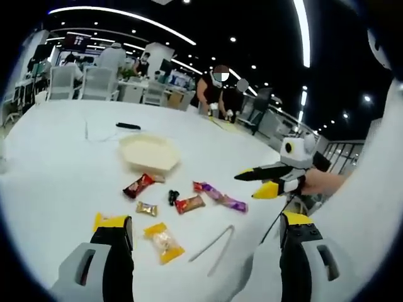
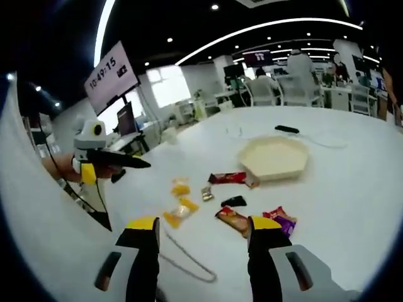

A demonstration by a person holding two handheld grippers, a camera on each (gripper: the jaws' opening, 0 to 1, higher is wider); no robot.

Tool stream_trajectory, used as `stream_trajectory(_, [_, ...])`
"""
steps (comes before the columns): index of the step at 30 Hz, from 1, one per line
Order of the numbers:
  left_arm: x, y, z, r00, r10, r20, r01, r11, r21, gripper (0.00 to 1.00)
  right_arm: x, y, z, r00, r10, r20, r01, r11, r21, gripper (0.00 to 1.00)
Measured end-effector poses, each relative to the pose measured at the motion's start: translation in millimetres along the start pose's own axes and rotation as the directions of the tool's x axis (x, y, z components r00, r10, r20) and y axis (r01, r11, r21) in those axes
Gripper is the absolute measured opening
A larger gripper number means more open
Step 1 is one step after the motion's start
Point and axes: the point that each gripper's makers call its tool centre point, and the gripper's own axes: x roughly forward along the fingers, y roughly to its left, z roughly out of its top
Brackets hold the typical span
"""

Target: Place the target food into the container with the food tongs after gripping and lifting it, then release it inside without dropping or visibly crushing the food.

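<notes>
While the tongs [image 1: 214,250] lie untouched on the white counter [image 1: 56,163], both claws hover above it with nothing between their jaws. In the left gripper view the left claw [image 1: 206,225] stands spread wide, its yellow-tipped jaws flanking a yellow snack packet [image 1: 164,242]; the right claw [image 1: 259,182] enters from the right, held by a hand, its jaws parted. In the right gripper view the right claw [image 2: 203,228] is likewise spread, and the left claw [image 2: 119,165] appears at left, its jaws close together, though whether they are fully pressed cannot be told there.

The wrapped snacks are scattered between the tongs and the cream-coloured tray [image 1: 150,153]: a red packet [image 1: 138,185], a small gold sweet [image 1: 146,208], a small black piece [image 1: 172,197], an orange-red packet [image 1: 189,203] and a purple packet [image 1: 220,195]. Which one is the target cannot be told. The tray, the likely container, sits just beyond them.

Likely risks: the thin wire tongs lie flat, so a claw may slip off them or skid them into the packets; once held, an uneven squeeze could crush a packet, and a slack one could drop it short of the tray.
</notes>
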Motion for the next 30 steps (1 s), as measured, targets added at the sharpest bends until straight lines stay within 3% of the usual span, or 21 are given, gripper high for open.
stream_trajectory(5, [-1.3,-3.1,-9.1,1.000,-0.006,-0.021,0.006,1.000,-0.015,0.98,0.0,2.9,-12.4,1.000,-0.005,0.005,0.005,0.998,0.058,0.56])
stream_trajectory(10, [-1.3,-3.5,-10.0,1.000,-0.010,-0.015,0.010,1.000,-0.019,0.97,-0.7,8.2,-25.2,0.999,0.014,-0.049,-0.013,1.000,0.021,0.56])
stream_trajectory(19, [4.5,-7.1,-14.7,1.000,-0.016,-0.018,0.016,1.000,-0.009,0.97,0.3,5.5,-28.7,0.998,0.019,-0.060,-0.018,1.000,0.013,0.56])
stream_trajectory(30, [6.3,-9.7,-29.0,0.999,-0.027,-0.029,0.025,0.998,-0.053,0.99,9.1,16.5,-49.1,0.991,0.076,-0.115,-0.079,0.997,-0.022,0.53])
